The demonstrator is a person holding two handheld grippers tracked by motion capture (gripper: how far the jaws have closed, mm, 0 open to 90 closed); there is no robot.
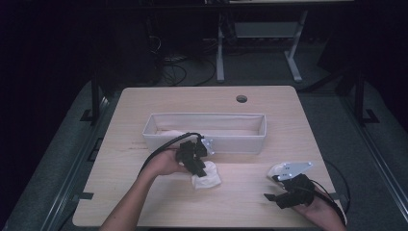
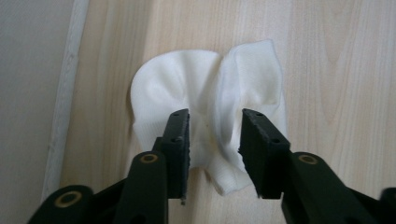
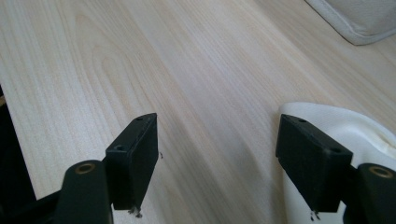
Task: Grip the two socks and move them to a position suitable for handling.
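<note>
A crumpled white cloth (image 1: 208,179) (image 2: 187,79) lies on the wooden table just in front of the long grey fabric bin (image 1: 207,115). My left gripper (image 1: 197,168) (image 2: 215,116) points down over it, jaws apart on either side of a raised fold, and the pads do not pinch the fabric. My right gripper (image 1: 270,187) (image 3: 217,130) rests low near the table's front right, jaws wide open over bare wood. A second white cloth piece (image 1: 276,169) (image 3: 355,130) lies just beside its right jaw, outside the gap.
The bin's wall (image 2: 28,93) runs close along the left of the left gripper view, and its corner (image 3: 359,18) is far off in the right gripper view. A round cable hole (image 1: 241,98) sits at the table's back. A white-legged desk stands behind on dark floor.
</note>
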